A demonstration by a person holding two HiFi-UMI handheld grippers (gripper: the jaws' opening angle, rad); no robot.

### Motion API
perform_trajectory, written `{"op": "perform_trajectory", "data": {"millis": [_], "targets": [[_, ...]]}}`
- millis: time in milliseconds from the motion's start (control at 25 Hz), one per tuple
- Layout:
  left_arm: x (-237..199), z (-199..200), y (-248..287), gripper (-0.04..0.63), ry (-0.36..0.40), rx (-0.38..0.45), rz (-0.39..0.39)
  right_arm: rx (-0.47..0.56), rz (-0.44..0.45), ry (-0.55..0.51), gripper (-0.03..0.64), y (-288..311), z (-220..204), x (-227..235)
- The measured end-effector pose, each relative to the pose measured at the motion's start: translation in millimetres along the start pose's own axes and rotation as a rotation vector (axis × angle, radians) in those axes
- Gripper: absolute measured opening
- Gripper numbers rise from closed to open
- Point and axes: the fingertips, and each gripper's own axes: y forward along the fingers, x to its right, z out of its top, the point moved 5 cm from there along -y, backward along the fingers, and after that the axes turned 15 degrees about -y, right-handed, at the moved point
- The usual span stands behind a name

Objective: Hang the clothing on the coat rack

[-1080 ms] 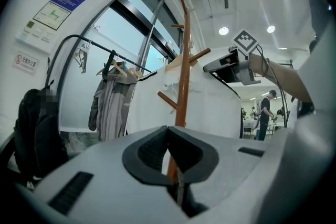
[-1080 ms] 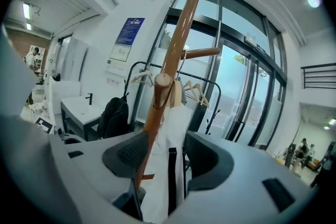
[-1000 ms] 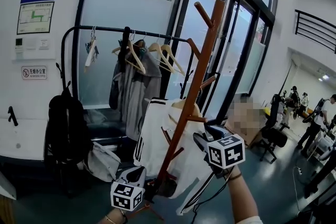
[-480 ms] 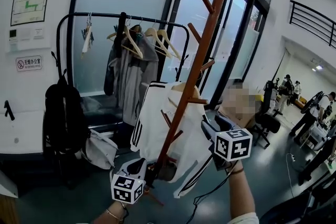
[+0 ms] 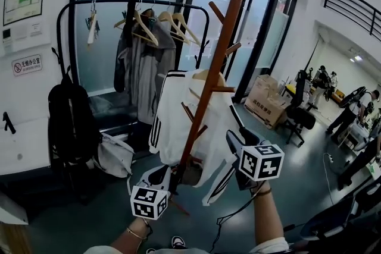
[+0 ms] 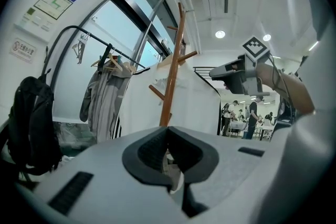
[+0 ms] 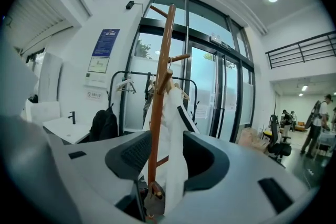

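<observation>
The white jacket (image 5: 178,122) is hung by a wooden hanger (image 5: 205,75) on the coat rack (image 5: 221,47). The right gripper (image 7: 163,157) is held apart on nothing, its jaws having just been closing; the left gripper (image 6: 167,149) is closed, empty. Were the rack knocked — both grippers are near — the hanger could be dislodged.

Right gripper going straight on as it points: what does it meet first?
Likely the white jacket on the coat rack; depth unclear. The right gripper, its jaws just closing slightly, grips nothing.
</observation>
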Motion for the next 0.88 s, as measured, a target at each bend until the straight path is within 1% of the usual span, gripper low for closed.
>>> {"op": "perform_trajectory", "data": {"millis": [200, 280, 560, 720, 880], "targets": [[7, -7, -3, 0.008, -0.016, -0.013, -0.011, -0.045, 0.004, 0.057, 0.177, -1, -32, -22], [8, -6, -2, 0.008, -0.020, -0.007, -0.011, -0.054, 0.001, 0.090, 0.155, 3, -44, -28], [11, -7, -4, 0.008, -0.023, -0.004, 0.021, -0.100, 0.007, 0.190, 0.077, 11, -93, -56], [20, -9, -2, 0.008, -0.019, -0.002, 0.038, -0.095, -0.014, 0.213, 0.042, 6, -112, -61], [37, -17, 2, 0.008, -0.026, -0.013, 0.046, -0.100, -0.003, 0.227, 0.032, -4, -133, -64]]}}
